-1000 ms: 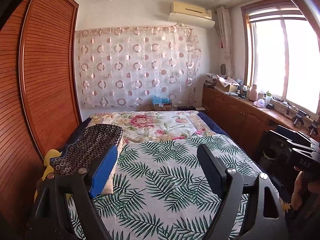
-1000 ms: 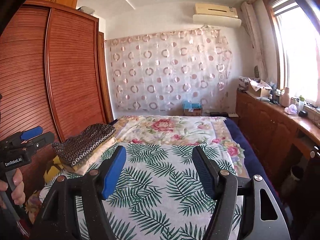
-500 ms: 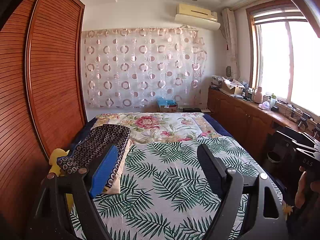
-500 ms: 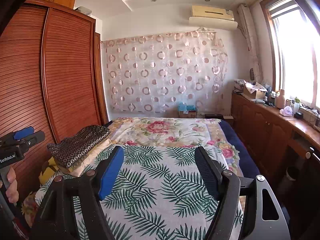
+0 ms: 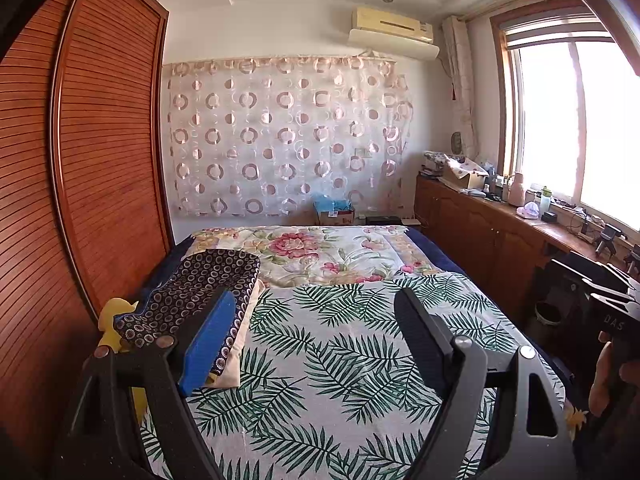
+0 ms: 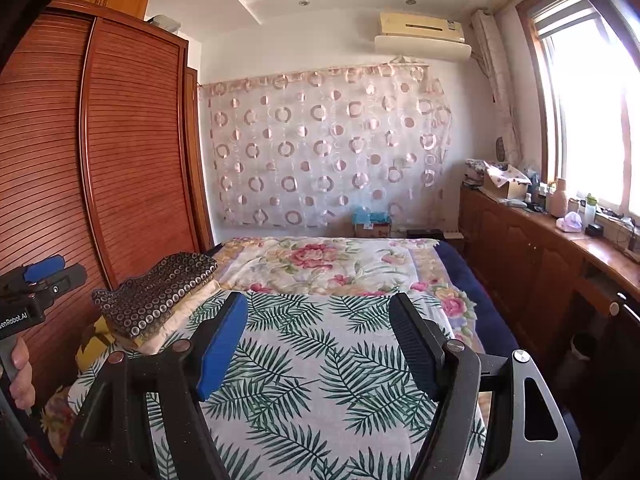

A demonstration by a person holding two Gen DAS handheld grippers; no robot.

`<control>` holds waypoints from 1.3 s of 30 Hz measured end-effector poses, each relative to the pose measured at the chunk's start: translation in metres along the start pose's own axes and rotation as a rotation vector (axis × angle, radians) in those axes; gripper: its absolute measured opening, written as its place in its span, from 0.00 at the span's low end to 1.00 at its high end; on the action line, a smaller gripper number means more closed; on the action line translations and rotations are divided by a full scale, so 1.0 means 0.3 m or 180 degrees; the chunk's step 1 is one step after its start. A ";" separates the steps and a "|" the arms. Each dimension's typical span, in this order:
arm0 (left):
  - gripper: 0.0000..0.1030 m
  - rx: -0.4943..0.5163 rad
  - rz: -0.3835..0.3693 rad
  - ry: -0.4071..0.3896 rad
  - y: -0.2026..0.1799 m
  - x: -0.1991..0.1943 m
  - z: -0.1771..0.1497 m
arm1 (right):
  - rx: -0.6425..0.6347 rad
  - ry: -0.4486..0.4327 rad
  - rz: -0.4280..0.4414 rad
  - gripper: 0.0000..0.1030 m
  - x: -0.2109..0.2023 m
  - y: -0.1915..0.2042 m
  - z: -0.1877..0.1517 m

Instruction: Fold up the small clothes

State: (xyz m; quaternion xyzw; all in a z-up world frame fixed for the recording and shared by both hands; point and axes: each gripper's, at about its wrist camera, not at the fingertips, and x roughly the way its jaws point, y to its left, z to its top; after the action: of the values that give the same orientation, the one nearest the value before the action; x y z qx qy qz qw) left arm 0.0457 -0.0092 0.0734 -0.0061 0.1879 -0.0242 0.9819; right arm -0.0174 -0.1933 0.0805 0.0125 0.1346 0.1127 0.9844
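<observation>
Grippers in the foreground: left gripper (image 5: 312,332) and right gripper (image 6: 318,338), black with one blue pad each, jaws spread wide, nothing between them, above the palm-leaf printed white bedspread (image 5: 340,360). Farther, mid-left of frame: folded dark ring-patterned garment (image 5: 192,292) atop a cream folded cloth (image 5: 236,344). Beyond, floral quilt (image 5: 316,252) and circle-patterned sheer curtain (image 5: 280,136).
</observation>
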 end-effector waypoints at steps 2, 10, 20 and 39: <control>0.80 0.0002 0.0000 0.0000 0.000 0.000 -0.001 | -0.0004 0.0001 0.0008 0.73 0.001 -0.003 -0.002; 0.80 0.0004 0.0009 -0.0005 0.000 -0.003 -0.002 | 0.0000 0.0004 0.0020 0.73 0.011 -0.017 -0.004; 0.80 0.0009 0.0010 -0.0008 0.000 -0.003 -0.004 | -0.0014 -0.0007 0.0028 0.73 0.016 -0.027 -0.011; 0.80 0.0001 0.0014 -0.0003 0.000 -0.004 -0.003 | -0.0019 0.0001 0.0047 0.73 0.017 -0.051 -0.012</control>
State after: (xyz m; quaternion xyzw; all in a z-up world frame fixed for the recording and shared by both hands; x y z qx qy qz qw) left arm 0.0441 -0.0091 0.0729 -0.0055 0.1874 -0.0221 0.9820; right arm -0.0102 -0.2071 0.0748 0.0104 0.1343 0.1203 0.9836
